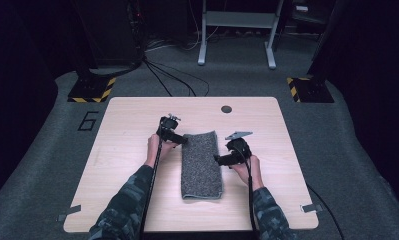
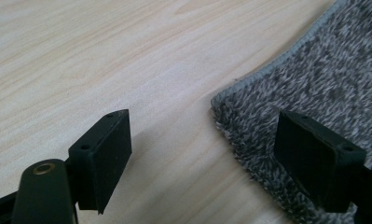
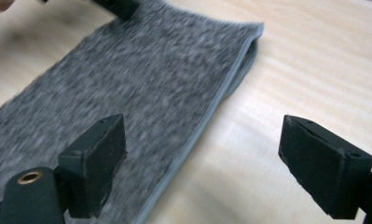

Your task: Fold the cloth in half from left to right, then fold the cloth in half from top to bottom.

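A grey folded towel (image 1: 202,165) lies lengthwise at the middle of the high view on the pale wooden desk (image 1: 127,150), a long narrow strip with a speckled, fuzzy pile and a lighter stitched hem along its edges; in the right gripper view its folded layers show at the far corner. Bare wood lies all around it, with nothing on the cloth or between it and the tongs. The left tongs (image 1: 178,139) sit at the towel's upper left corner in the high view; in the left gripper view they stand wide apart and grip nothing, one jaw over bare wood at the lower left of the frame, the other over the pile at the lower right, the towel's corner between them. The right tongs (image 1: 218,159) sit just beside the towel's right edge at mid-length, also spread wide and empty, one jaw above the cloth, the other above the wood. Farther out, a dark round hole (image 1: 226,109) marks the desk's far edge, and beyond it lie grey carpet (image 1: 337,150), cables (image 1: 172,77) and a metal frame (image 1: 237,30).
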Available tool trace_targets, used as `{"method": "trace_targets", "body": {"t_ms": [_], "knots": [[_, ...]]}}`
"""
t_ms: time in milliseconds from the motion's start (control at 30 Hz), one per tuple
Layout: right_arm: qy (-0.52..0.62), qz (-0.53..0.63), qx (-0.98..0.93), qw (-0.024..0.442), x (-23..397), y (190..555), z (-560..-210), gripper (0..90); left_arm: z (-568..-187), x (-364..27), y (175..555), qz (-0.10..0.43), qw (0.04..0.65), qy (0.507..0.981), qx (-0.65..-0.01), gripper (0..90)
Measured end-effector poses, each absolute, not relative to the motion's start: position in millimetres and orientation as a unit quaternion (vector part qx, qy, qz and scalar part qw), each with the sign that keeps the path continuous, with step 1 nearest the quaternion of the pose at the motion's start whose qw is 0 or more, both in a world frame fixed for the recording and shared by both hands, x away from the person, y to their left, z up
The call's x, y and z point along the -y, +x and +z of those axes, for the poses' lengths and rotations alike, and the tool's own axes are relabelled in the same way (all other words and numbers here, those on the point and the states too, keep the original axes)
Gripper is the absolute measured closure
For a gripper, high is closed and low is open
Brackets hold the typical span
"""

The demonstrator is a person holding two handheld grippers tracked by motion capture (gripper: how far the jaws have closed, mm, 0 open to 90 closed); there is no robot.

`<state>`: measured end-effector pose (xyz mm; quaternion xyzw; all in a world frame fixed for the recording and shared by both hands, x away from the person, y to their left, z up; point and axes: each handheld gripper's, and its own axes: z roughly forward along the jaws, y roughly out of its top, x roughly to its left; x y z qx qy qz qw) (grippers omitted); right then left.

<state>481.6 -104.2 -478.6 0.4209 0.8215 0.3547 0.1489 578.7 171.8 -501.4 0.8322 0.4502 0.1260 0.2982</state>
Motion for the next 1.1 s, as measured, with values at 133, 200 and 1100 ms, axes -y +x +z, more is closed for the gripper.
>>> {"method": "trace_targets", "body": {"t_ms": [133,200,1100], "knots": [[0.427,0.351,-0.821,0.145,99,505,-477,14.7,-500,-171,579,0.129,0.296,0.833,-0.449,19.0],[0.430,0.348,-0.821,0.138,96,515,-477,15.0,-499,-171,579,0.126,0.298,0.832,-0.451,19.1],[0.462,0.319,-0.815,0.142,70,583,-508,56.1,-506,-161,577,0.133,0.300,0.844,-0.424,42.0]]}}
